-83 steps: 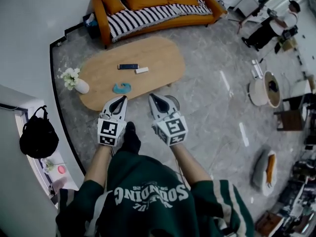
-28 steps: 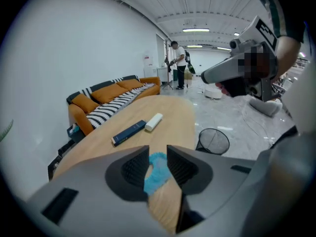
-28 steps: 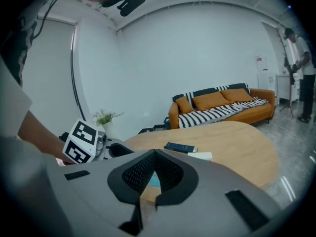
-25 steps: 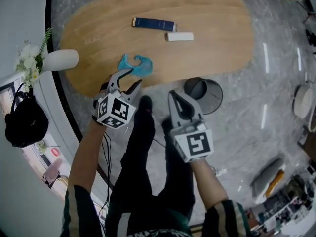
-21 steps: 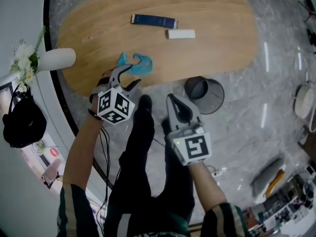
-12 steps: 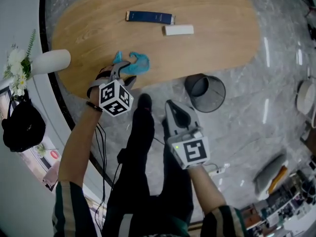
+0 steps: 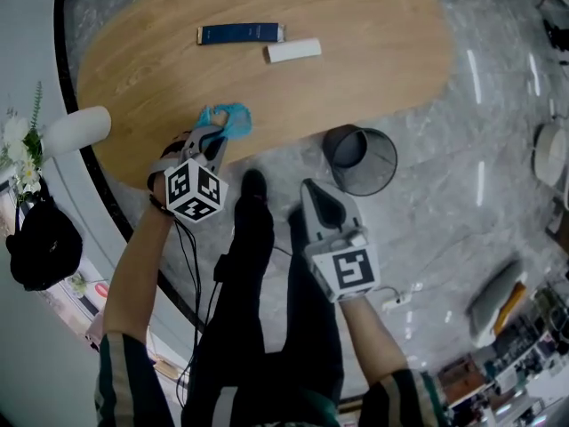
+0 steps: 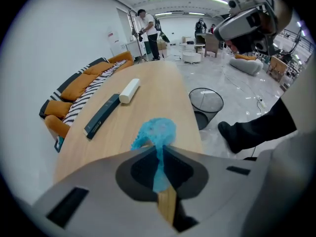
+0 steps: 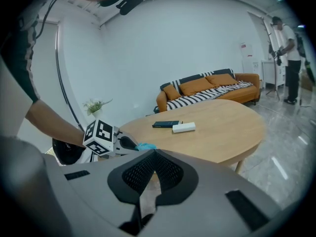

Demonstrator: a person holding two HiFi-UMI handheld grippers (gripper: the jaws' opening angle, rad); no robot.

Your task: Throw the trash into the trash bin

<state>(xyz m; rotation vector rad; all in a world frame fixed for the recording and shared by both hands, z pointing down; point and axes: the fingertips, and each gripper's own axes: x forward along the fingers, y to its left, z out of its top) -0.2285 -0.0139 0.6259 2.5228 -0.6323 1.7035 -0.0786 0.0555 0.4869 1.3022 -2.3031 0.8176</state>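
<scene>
Left gripper (image 8: 159, 151): jaws have just been closing and now pinch the crumpled blue trash (image 8: 157, 131), plain in the left gripper view, while the head view shows only the wad at its tips over the table's (image 7: 373, 52) near edge. Right gripper (image 9: 155, 155): jaws together, empty; the head view, unlike its own, shows the mesh trash bin (image 7: 360, 160) on the floor just beyond its tips. Count: one wad, one bin, and further beyond the left gripper one dark blue box (image 7: 240, 33) and one white bar (image 7: 292, 51).

Marble floor (image 7: 444, 149), orange sofa (image 9: 207, 89), white wall (image 9: 173, 43)
</scene>
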